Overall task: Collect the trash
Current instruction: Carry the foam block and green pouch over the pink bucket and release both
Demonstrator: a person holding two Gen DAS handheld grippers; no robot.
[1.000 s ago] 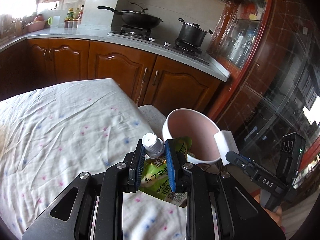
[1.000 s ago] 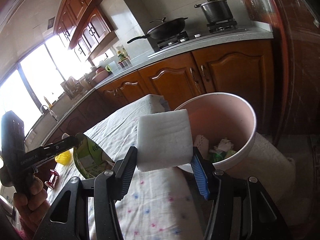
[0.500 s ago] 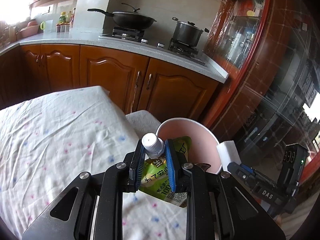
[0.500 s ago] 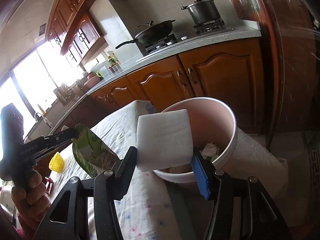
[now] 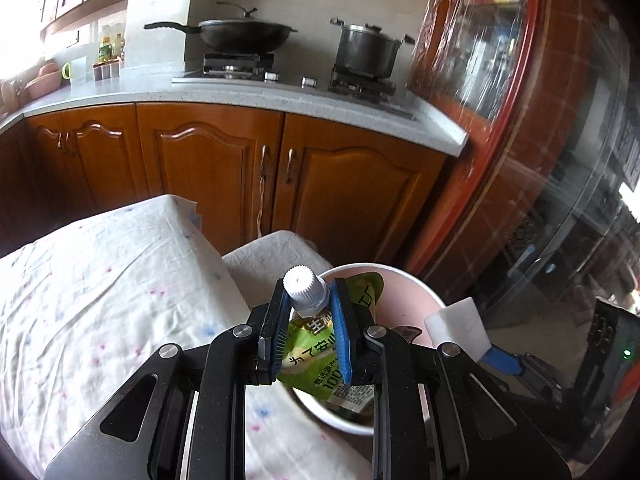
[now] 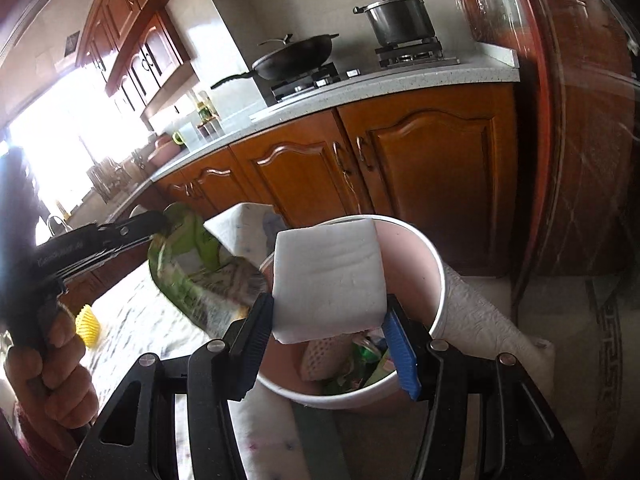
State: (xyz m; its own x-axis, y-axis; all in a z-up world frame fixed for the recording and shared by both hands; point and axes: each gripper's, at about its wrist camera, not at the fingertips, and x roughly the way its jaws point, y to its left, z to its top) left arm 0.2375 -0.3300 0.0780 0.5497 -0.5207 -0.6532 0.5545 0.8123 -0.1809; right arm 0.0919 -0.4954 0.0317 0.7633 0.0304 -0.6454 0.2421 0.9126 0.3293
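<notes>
With my left gripper (image 5: 307, 312) clamping the pouch (image 5: 336, 356) and my right gripper (image 6: 332, 320) the sponge (image 6: 328, 280) over the bin (image 6: 434, 264), careless release could miss its rim.

A dark wok (image 5: 244, 36) and a lidded steel pot (image 5: 366, 50) stand on separate burners of the gas hob (image 5: 296, 78), set into a pale countertop (image 5: 120, 98) above brown wooden cabinets (image 5: 208, 176). A floral tablecloth (image 5: 100, 300) covers the table in the foreground. Small bottles (image 5: 110, 46) stand at the countertop's far left.
</notes>
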